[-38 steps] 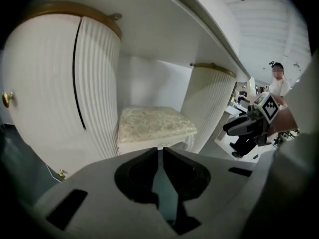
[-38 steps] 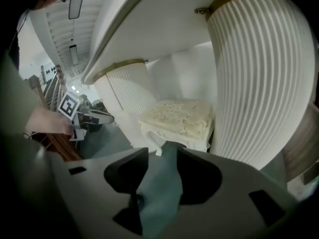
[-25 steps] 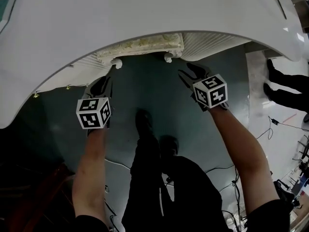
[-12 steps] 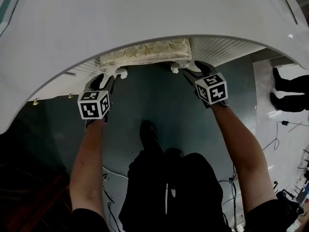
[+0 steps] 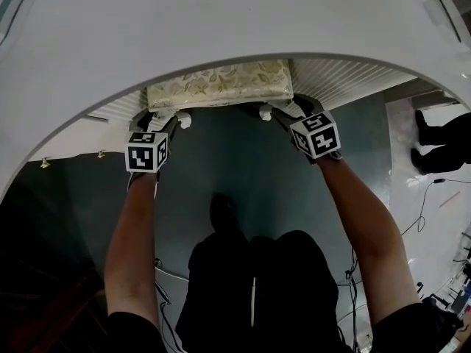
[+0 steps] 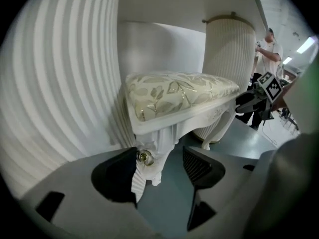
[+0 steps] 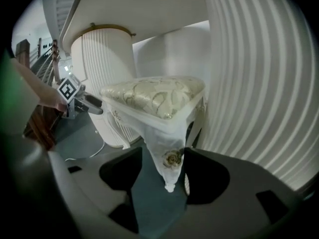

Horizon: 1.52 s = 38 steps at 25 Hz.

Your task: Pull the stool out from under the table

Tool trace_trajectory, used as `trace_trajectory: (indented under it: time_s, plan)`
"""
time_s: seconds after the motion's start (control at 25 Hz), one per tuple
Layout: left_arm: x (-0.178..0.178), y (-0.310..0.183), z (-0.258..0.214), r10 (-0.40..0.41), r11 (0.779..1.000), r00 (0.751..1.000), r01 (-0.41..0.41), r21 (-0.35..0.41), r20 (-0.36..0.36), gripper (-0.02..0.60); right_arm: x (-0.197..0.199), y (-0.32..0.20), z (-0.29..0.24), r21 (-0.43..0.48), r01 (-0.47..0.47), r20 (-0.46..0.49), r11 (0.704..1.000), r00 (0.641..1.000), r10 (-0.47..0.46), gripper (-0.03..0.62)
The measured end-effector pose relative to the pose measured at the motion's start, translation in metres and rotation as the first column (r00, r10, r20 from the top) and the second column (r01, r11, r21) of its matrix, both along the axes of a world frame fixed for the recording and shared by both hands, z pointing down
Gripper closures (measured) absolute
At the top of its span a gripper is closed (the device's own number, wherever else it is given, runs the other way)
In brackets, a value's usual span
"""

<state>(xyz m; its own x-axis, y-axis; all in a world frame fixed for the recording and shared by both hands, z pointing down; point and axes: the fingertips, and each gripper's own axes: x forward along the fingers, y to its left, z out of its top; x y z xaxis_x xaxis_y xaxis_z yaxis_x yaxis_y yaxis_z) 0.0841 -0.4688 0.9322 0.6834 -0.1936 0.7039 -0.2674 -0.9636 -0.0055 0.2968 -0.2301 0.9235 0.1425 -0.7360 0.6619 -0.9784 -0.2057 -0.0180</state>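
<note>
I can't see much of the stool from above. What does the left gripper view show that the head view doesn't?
Only the left gripper view: the gold rosette on the stool's carved leg, between the left gripper's jaws, which have just been opening. Only the head view: the person's forearms and the white tabletop from above. Both: the stool's leaf-patterned cushion.

The stool (image 5: 219, 84) has a seat of cream cloth with a leaf pattern and slight sheen. Its carved leg (image 6: 162, 148) looks painted satin white, with a gilt rosette (image 7: 172, 158). The table (image 5: 221, 20) is smooth glossy white, its base (image 6: 227, 68) ribbed. The floor (image 5: 235, 160) is dark and matt.
</note>
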Motion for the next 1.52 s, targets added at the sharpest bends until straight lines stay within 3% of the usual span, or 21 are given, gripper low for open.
trace_trajectory:
  time_s: [0.08, 0.2, 0.28, 0.4, 0.64, 1.12, 1.24, 1.36, 1.52]
  plan:
    - [0.006, -0.002, 0.004, 0.023, 1.000, 1.000, -0.023, -0.001, 0.011, 0.256, 0.005, -0.010, -0.001, 0.003, 0.002, -0.018, 1.000, 1.000, -0.002, 0.336]
    - [0.009, -0.008, 0.004, 0.005, 1.000, 1.000, -0.005, -0.025, 0.016, 0.259, 0.008, -0.018, 0.001, -0.025, 0.013, -0.035, 1.000, 0.999, -0.014, 0.344]
    - [0.010, -0.014, 0.000, -0.009, 0.999, 0.999, 0.010, -0.036, 0.036, 0.320, 0.010, -0.022, -0.001, -0.041, 0.025, -0.035, 0.999, 0.999, -0.026, 0.345]
    - [0.006, -0.010, -0.004, -0.014, 0.998, 0.996, 0.019, -0.063, 0.084, 0.345, 0.008, -0.017, -0.005, -0.064, 0.033, -0.031, 0.997, 0.999, -0.035, 0.350]
    - [-0.016, 0.011, -0.002, 0.041, 0.996, 0.982, -0.025, -0.087, 0.186, 0.352, -0.012, 0.003, -0.003, -0.137, 0.043, -0.004, 0.990, 0.999, -0.044, 0.352]
    - [-0.073, 0.082, -0.003, 0.042, 0.986, 0.971, -0.002, -0.164, 0.237, 0.421, -0.043, 0.054, 0.000, -0.235, 0.092, 0.050, 0.968, 0.995, -0.082, 0.349]
    - [-0.078, 0.093, -0.002, 0.057, 0.987, 0.967, -0.017, -0.159, 0.247, 0.408, -0.043, 0.059, 0.000, -0.232, 0.104, 0.055, 0.967, 0.994, -0.093, 0.347]
    - [-0.065, 0.093, 0.003, 0.065, 0.989, 0.963, -0.027, -0.147, 0.262, 0.356, -0.034, 0.061, 0.003, -0.228, 0.116, 0.063, 0.967, 0.993, -0.104, 0.345]
    - [-0.053, 0.097, 0.002, 0.062, 0.982, 0.962, -0.012, -0.188, 0.265, 0.290, -0.031, 0.060, 0.002, -0.221, 0.154, 0.054, 0.963, 0.988, -0.145, 0.336]
